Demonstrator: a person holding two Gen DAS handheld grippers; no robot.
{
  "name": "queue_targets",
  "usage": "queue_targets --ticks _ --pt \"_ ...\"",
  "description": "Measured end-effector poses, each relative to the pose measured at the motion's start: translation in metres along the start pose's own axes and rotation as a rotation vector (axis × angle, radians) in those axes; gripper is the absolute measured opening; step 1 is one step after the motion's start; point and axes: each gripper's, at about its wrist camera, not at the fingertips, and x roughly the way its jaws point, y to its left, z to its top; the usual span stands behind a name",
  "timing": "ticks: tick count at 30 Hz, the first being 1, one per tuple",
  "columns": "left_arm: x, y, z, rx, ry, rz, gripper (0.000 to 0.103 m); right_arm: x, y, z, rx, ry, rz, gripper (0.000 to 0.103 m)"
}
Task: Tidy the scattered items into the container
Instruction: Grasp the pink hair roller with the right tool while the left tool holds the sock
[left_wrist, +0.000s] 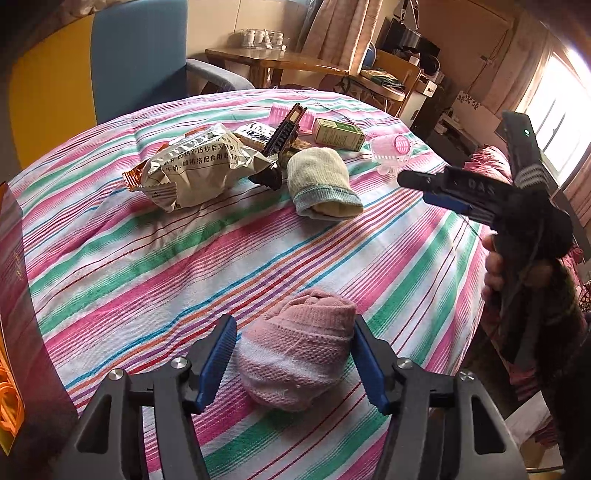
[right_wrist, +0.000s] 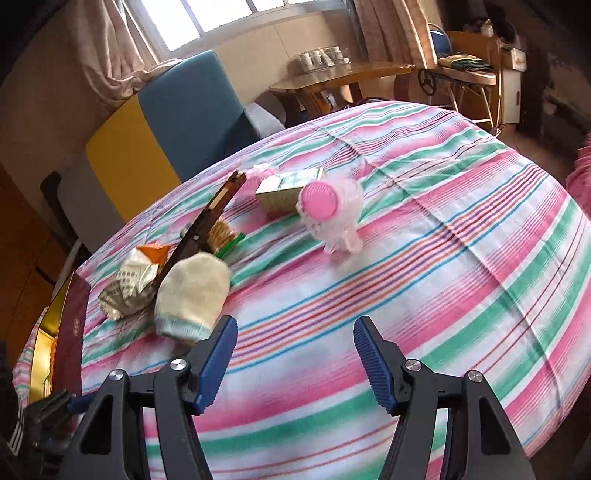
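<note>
A rolled pink sock (left_wrist: 295, 362) lies on the striped cloth between the blue pads of my left gripper (left_wrist: 295, 354). The pads stand close against its sides without squeezing it. My right gripper (right_wrist: 295, 354) hovers open over bare cloth with nothing between its fingers; in the left wrist view it shows side-on as the right gripper (left_wrist: 413, 182), held by a hand. Just left of it lies a cream sock (right_wrist: 192, 295). Beyond are a pink hair roller (right_wrist: 328, 210), a green box (right_wrist: 288, 188), a dark comb (right_wrist: 207, 218) and a crumpled snack bag (right_wrist: 129, 284). The dark red box (right_wrist: 70, 332) stands at the left.
The round table (left_wrist: 155, 280) carries a pink, green and white striped cloth. The snack bag (left_wrist: 192, 166), cream sock (left_wrist: 321, 181) and green box (left_wrist: 338, 134) cluster at its far side. A blue and yellow chair (right_wrist: 192, 103) and a wooden side table (right_wrist: 343, 74) stand behind.
</note>
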Motion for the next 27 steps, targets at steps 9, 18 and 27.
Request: queue_targets --ticks 9,18,27 --pt "-0.005 0.000 -0.004 -0.003 -0.007 0.005 0.056 0.035 -0.013 0.055 0.051 -0.025 -0.086 0.065" --pt "-0.015 0.011 -0.016 -0.064 -0.016 -0.005 0.056 0.027 -0.010 0.041 0.009 -0.013 -0.090 0.025" --pt "-0.031 0.020 -0.037 -0.128 -0.021 -0.019 0.056 -0.006 0.000 -0.008 0.090 0.062 0.124 0.025"
